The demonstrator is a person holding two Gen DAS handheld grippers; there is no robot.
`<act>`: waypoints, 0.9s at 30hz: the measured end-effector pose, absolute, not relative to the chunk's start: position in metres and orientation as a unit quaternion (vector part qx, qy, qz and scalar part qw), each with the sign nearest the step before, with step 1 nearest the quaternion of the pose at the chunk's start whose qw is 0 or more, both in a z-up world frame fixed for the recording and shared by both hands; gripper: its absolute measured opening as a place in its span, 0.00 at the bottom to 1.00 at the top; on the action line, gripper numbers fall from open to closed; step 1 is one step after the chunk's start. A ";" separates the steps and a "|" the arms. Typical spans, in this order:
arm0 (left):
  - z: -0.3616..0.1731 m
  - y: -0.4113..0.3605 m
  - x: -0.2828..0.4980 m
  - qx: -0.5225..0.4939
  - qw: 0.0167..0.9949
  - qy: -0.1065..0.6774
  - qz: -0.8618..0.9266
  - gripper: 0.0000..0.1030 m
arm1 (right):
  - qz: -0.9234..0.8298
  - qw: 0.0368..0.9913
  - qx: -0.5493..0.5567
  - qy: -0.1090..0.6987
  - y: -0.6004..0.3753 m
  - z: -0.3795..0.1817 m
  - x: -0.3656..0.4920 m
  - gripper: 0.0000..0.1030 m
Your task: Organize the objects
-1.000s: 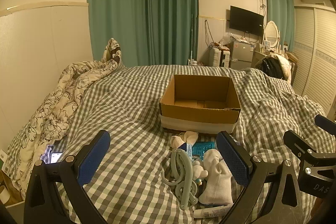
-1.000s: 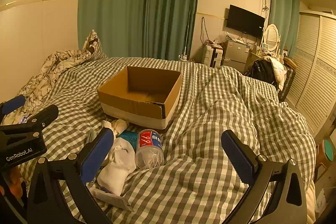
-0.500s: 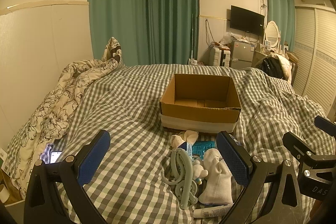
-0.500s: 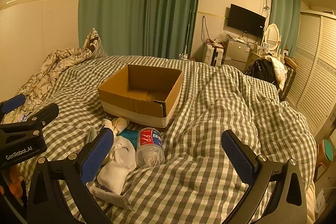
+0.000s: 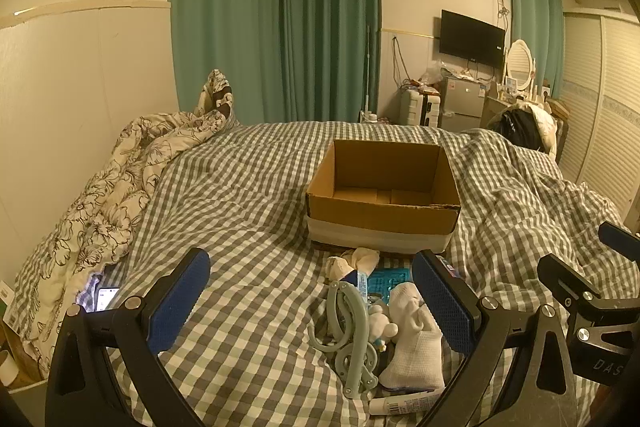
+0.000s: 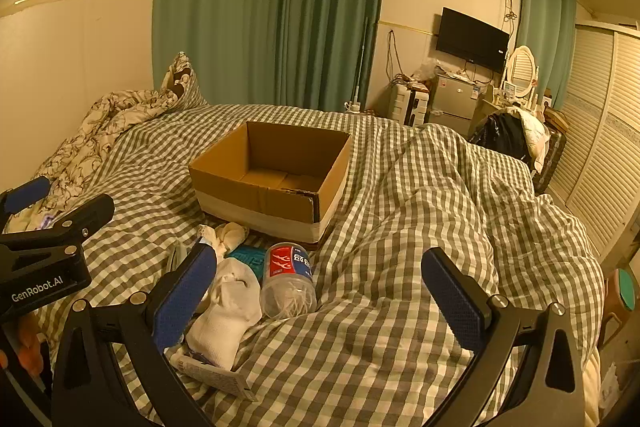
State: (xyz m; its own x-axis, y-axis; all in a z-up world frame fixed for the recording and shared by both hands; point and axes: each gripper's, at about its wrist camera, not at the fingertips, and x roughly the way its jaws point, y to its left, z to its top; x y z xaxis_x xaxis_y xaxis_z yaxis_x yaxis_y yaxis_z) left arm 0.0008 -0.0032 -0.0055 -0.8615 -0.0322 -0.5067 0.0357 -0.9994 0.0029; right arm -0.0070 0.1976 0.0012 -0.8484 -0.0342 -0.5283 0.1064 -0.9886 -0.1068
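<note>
An open, empty cardboard box (image 5: 384, 199) sits on the checked bed; it also shows in the right wrist view (image 6: 272, 183). In front of it lies a pile: a grey-green folding hanger (image 5: 350, 339), a white sock (image 5: 416, 343), a small white toy (image 5: 382, 325), a teal packet (image 5: 386, 279), a cream sock (image 5: 354, 261) and a white tube (image 5: 404, 405). A clear jar with a red and blue label (image 6: 289, 281) lies beside the white sock (image 6: 228, 311). My left gripper (image 5: 310, 301) is open and empty above the pile. My right gripper (image 6: 318, 297) is open and empty near the jar.
A floral duvet (image 5: 104, 203) is bunched along the left wall, with a lit phone (image 5: 105, 297) by it. The checked cover rises in folds at the right (image 6: 460, 211). Beyond the bed stand a small fridge (image 5: 462, 105), a TV (image 5: 472, 39) and louvred wardrobe doors (image 6: 600, 155).
Both views have shifted only slightly; the box sits a touch lower in frame. Both grippers stay open and nothing on the bed has moved.
</note>
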 end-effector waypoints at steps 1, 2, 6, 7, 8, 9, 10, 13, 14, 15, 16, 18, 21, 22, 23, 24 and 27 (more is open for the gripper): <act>-0.005 -0.003 0.000 0.263 0.017 0.003 -0.965 1.00 | -0.959 0.037 0.273 0.067 0.197 0.001 -0.007 1.00; -0.005 -0.003 0.000 0.264 0.016 0.003 -0.964 1.00 | -0.959 0.037 0.273 0.067 0.197 0.002 -0.007 1.00; -0.005 -0.004 -0.002 0.266 0.019 0.004 -0.964 1.00 | -0.959 0.041 0.273 0.069 0.197 0.002 -0.007 1.00; -0.006 -0.003 -0.002 0.267 0.019 0.004 -0.964 1.00 | -0.959 0.041 0.273 0.069 0.197 0.002 -0.007 1.00; -0.006 -0.003 -0.001 0.267 0.019 0.004 -0.964 1.00 | -0.959 0.041 0.273 0.069 0.197 0.002 -0.007 1.00; -0.006 -0.002 -0.001 0.267 0.020 0.004 -0.964 1.00 | -0.959 0.041 0.273 0.069 0.196 0.002 -0.007 1.00; -0.006 -0.002 -0.001 0.267 0.020 0.004 -0.964 1.00 | -0.959 0.044 0.272 0.070 0.197 0.002 -0.008 1.00; -0.006 -0.003 -0.001 0.267 0.020 0.003 -0.963 1.00 | -0.958 0.044 0.273 0.070 0.196 0.002 -0.008 1.00; -0.006 -0.003 -0.001 0.267 0.021 0.004 -0.963 1.00 | -0.959 0.043 0.273 0.070 0.196 0.002 -0.008 1.00; -0.006 -0.004 -0.002 0.268 0.021 0.004 -0.963 1.00 | -0.959 0.043 0.272 0.070 0.196 0.002 -0.008 1.00; -0.006 -0.004 -0.002 0.268 0.021 0.004 -0.963 1.00 | -0.959 0.044 0.273 0.070 0.196 0.002 -0.008 1.00; -0.006 -0.004 -0.002 0.269 0.021 0.004 -0.963 1.00 | -0.959 0.043 0.272 0.070 0.196 0.002 -0.008 1.00; -0.006 -0.004 -0.002 0.268 0.021 0.004 -0.963 1.00 | -0.959 0.045 0.272 0.070 0.196 0.002 -0.007 1.00; -0.006 -0.004 -0.002 0.268 0.021 0.004 -0.963 1.00 | -0.958 0.045 0.273 0.070 0.195 0.002 -0.008 1.00; -0.006 -0.004 -0.002 0.269 0.020 0.004 -0.963 1.00 | -0.958 0.046 0.273 0.071 0.194 0.001 -0.008 1.00; -0.007 -0.004 -0.002 0.268 0.020 0.004 -0.963 1.00 | -0.958 0.047 0.273 0.072 0.193 0.001 -0.008 1.00; -0.007 -0.003 -0.001 0.268 0.018 0.005 -0.963 1.00 | -0.958 0.050 0.273 0.073 0.191 0.001 -0.007 1.00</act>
